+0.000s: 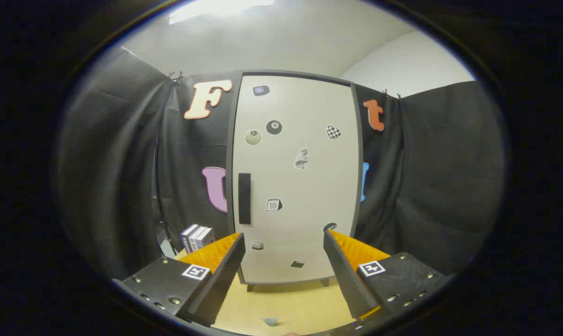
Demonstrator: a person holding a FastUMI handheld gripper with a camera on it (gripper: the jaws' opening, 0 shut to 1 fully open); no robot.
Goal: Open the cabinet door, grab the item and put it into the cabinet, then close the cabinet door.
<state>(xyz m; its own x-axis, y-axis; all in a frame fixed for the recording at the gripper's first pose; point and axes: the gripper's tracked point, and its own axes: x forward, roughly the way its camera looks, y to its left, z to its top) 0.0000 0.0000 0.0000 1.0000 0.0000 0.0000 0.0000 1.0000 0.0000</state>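
Hovering low over the tabletop point(286, 303), the tool point(284, 240) has its fingers point(216, 275) spread wide apart with nothing between them. Just ahead of them, close in, a small pale object point(269, 321) lies on the wood; too small to tell what it is, possibly the item to stow. Left of the fingers, a few boxes point(197, 237) stand by the black cloth. Beyond the fingers stands the cabinet point(298, 177), upright, its sticker-dotted door point(309, 186) flat shut. The dark vertical handle point(244, 198) sits on the door's left side. So this looks like the opening step, not yet begun. Next move, I'd say: bring the fingers up to that handle, close on it, and swing the door out.
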